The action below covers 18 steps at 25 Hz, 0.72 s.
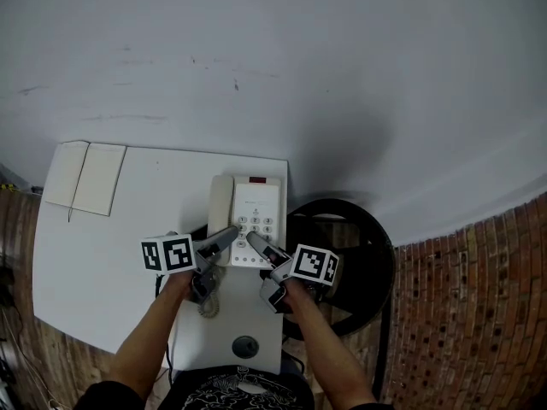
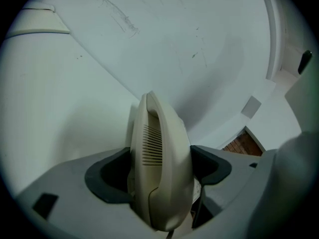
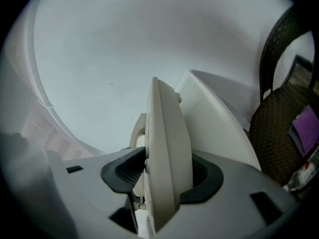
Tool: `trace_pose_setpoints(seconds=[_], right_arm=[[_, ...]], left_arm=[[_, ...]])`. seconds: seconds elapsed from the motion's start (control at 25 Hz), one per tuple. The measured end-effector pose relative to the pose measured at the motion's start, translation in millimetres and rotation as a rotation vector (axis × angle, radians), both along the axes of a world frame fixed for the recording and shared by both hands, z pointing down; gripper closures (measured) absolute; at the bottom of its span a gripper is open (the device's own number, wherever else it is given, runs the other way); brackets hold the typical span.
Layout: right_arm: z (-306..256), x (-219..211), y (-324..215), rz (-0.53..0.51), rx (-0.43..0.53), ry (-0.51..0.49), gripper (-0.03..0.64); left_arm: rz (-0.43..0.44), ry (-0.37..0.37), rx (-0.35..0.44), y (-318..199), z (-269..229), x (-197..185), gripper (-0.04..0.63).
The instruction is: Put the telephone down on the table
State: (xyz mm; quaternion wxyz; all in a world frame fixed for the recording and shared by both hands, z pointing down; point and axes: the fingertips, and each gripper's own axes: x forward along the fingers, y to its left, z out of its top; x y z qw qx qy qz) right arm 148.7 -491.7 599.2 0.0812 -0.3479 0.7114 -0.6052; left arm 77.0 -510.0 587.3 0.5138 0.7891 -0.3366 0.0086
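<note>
Head view finds the telephone (image 1: 248,216), cream with a grey keypad, over the far right part of the white counter (image 1: 128,254), held at its near end by both claws. The left claw (image 1: 224,239) comes in at the handset (image 1: 220,203) side and the right claw (image 1: 261,248) at the near right edge of the body. Left gripper view confirms the left claw is closed on the handset, its dark pads pressed against both flanks and the grilled earpiece standing up between them. Right gripper view confirms the right claw is clamped on a thin edge of the telephone's body, a pad on each face. Neither claw is empty or wide. Whether the base already rests on the counter cannot be told from any view; it sits very low over it, if not on it. Judgement: the step in hand is the final lowering and seating of the telephone. The next move calls for settling the base flat, then parting both claws and backing them toward the person without dragging the unit or lifting the handset off its cradle. An open notebook (image 1: 85,178) lies well apart at the far left corner. A dark chair (image 1: 359,254) stands just beside the counter's right edge, so placement should keep inboard of that edge.
</note>
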Motion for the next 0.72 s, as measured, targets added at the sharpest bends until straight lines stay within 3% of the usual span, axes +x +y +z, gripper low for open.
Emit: trace_pose_setpoints(seconds=[0.2, 0.36, 0.72], right_arm=[[1.4, -0.6, -0.2, -0.052, 0.032, 0.168, 0.41], [2.1, 1.5, -0.5, -0.054, 0.035, 0.217, 0.393], [4.2, 11.4, -4.1, -0.078, 0.073, 0.446, 0.33]], left_arm=[[0.025, -0.106, 0.033, -1.0, 5.3, -1.0, 0.255], [0.028, -0.105, 0.031, -1.4, 5.1, 0.0, 0.255], [0.057, -0.143, 0.035, -1.4, 8.5, 4.3, 0.255]])
